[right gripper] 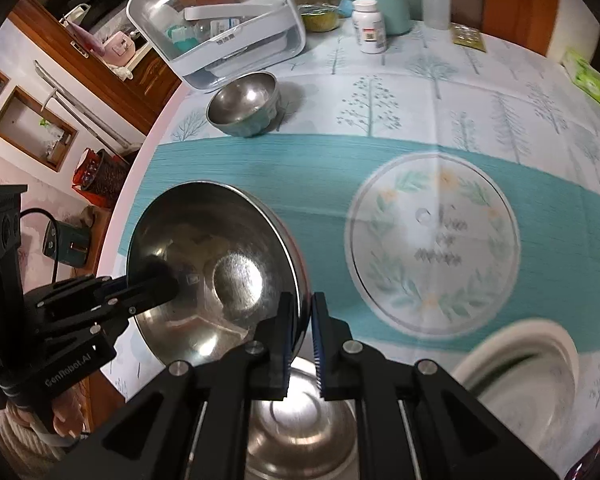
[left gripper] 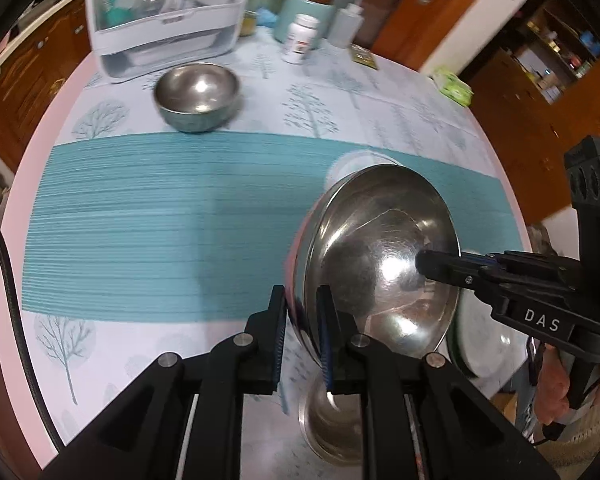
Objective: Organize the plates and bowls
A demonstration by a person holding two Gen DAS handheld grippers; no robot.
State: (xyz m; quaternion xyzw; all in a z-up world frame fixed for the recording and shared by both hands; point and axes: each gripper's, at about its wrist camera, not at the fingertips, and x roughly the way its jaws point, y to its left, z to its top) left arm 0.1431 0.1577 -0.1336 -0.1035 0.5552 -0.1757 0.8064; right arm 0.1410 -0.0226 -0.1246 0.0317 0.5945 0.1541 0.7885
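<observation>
A large steel bowl (left gripper: 380,256) (right gripper: 216,268) is held tilted above the table by both grippers. My left gripper (left gripper: 302,332) is shut on its rim on one side. My right gripper (right gripper: 300,336) is shut on the opposite rim; it also shows in the left wrist view (left gripper: 440,268). The left gripper also shows in the right wrist view (right gripper: 156,284). Another steel bowl (left gripper: 328,428) (right gripper: 300,432) sits right below. A small steel bowl (left gripper: 198,96) (right gripper: 246,104) stands at the far left. A white plate (right gripper: 524,368) (left gripper: 484,340) lies at the right.
A white lidded container (left gripper: 164,16) (right gripper: 224,20) stands at the back of the round table (left gripper: 140,220). A pill bottle (left gripper: 300,38), a teal canister (left gripper: 304,12) and a clear bottle (left gripper: 348,20) stand behind. A round printed mat pattern (right gripper: 432,248) lies mid-table.
</observation>
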